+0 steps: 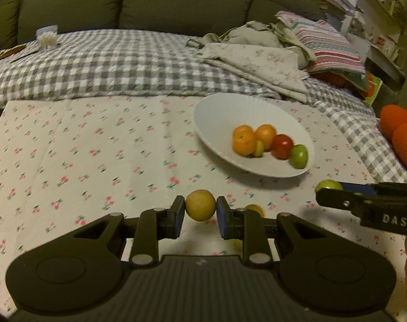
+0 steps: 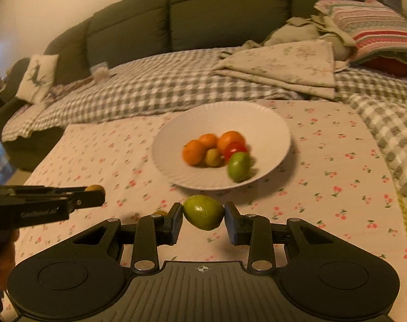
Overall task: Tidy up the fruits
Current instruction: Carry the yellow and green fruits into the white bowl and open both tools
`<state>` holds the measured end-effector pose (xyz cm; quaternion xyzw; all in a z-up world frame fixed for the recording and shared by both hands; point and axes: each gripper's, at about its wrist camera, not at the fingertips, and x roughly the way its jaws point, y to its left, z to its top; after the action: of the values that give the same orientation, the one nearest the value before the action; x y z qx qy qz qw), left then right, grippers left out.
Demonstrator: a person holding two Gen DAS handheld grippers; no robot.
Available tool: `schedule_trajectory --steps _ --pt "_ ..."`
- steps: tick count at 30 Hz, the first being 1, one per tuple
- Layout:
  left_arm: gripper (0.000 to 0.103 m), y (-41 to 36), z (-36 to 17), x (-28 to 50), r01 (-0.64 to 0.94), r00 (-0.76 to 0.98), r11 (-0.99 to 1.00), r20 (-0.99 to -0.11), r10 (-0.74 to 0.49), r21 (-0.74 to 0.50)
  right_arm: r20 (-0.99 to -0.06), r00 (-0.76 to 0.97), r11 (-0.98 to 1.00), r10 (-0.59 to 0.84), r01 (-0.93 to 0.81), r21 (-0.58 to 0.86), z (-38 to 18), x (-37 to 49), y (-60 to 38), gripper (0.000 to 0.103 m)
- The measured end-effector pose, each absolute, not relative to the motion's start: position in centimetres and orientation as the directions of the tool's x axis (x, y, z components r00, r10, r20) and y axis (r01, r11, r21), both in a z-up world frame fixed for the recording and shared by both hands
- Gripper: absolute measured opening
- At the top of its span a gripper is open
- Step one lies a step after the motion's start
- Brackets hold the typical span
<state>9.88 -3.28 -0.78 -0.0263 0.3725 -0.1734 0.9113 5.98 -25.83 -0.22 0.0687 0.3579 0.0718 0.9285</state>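
Left hand-held gripper [image 1: 200, 212], its two pads closed on a round yellow fruit [image 1: 200, 205] held clear above the cherry-print cloth [image 1: 69, 161]; right hand-held gripper [image 2: 203, 216], likewise clamped on a green fruit [image 2: 203, 212], held just short of the near rim of the white bowl [image 2: 270, 123]. Each tool also appears side-on in the other's view. The bowl stands on the cloth ahead of both tools and contains orange fruits [image 2: 194, 151], a small yellow-green one [image 2: 212, 157], a red one [image 2: 234, 147] and a green one [image 2: 239, 166], clustered toward its near right side. Behind lie a checked blanket [image 1: 109, 64], folded linens [image 1: 257, 61] and a dark sofa back [image 1: 176, 2]. Risks, as judged from this arrangement: both fruits are round and pinched only at two small contact faces, so a tilt or a slackened squeeze could let either roll out onto the cloth; the two tools approach one bowl from adjacent sides and could collide at the rim; a fruit released from height may scatter the pile already inside. Limits of view: the bowl's contents are motion-blurred, so the fruit kinds cannot be named with confidence; one or two small yellowish fruits [image 1: 254, 209] on the cloth are largely hidden behind the left tool's linkage; the orange shapes [image 1: 402, 136] at the right edge of the left view are cut off.
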Motion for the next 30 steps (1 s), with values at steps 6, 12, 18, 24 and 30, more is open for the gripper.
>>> schedule_trajectory --steps 6,12,18,24,30 --pt "0.024 -5.8 0.0 10.4 0.367 0.677 0.915 -0.626 -0.386 -0.167 -0.634 0.758 0.978 0.153 -0.023 0.209 -0.1 7.4 -27.9 0.033" --pt "0.024 -8.4 0.0 11.5 0.441 0.686 0.890 -0.595 -0.419 -0.117 -0.635 0.759 0.979 0.144 -0.017 0.202 -0.6 9.1 -28.8 0.033" --pt "0.024 -10.0 -0.5 12.8 0.490 0.679 0.867 -0.585 -0.444 -0.089 -0.638 0.754 0.984 0.158 -0.069 0.162 -1.1 10.8 -28.1 0.033" --pt "0.024 -10.9 -1.3 14.1 0.511 0.673 0.857 -0.590 -0.446 -0.065 -0.649 0.738 0.983 0.182 -0.111 0.150 -2.0 12.5 -27.6 0.033" --pt "0.024 -11.9 -2.3 15.1 0.533 0.667 0.846 -0.601 -0.441 -0.029 -0.651 0.734 0.981 0.191 -0.113 0.159 -2.7 13.9 -27.9 0.033"
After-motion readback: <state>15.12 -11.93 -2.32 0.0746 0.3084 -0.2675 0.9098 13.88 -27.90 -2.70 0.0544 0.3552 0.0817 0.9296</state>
